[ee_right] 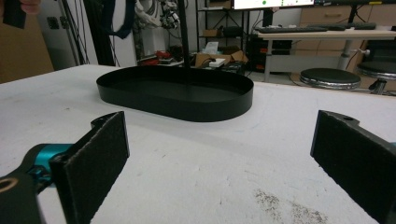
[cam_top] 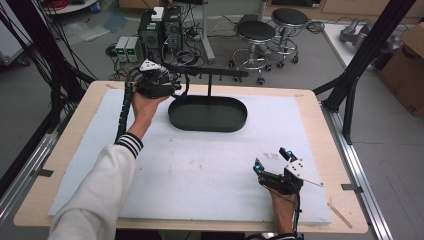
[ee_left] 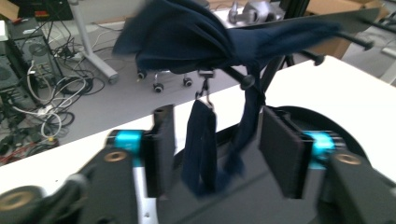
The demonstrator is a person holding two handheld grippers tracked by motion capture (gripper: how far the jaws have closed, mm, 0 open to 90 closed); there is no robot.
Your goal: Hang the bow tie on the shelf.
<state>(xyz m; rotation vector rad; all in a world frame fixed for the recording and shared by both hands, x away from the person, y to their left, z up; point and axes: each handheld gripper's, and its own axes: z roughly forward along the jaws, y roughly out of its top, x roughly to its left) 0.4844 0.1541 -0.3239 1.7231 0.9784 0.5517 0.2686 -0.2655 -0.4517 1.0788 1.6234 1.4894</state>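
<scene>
A dark navy cloth (ee_left: 187, 32) is draped over the horizontal bar (cam_top: 220, 73) of a black rack. The rack's thin post (cam_top: 209, 87) rises from a black oval tray (cam_top: 235, 122) at the back middle of the white mat. My left gripper (cam_top: 175, 84) is held up at the bar's left end, open. One of the cloth's straps (ee_left: 198, 140) hangs in the gap between its jaws (ee_left: 212, 135), and neither pad presses it. Near the front right, my right gripper (cam_top: 271, 158) rests low over the mat, open and holding nothing (ee_right: 219, 140), facing the tray wall (ee_right: 187, 105).
The white mat (cam_top: 200, 170) covers most of the wooden table. Black frame struts (cam_top: 350, 80) stand at the table's right and left back corners. Beyond the far edge are two stools (cam_top: 255, 32), computer towers (cam_top: 160, 30) with cables, and a cardboard box (cam_top: 407, 75).
</scene>
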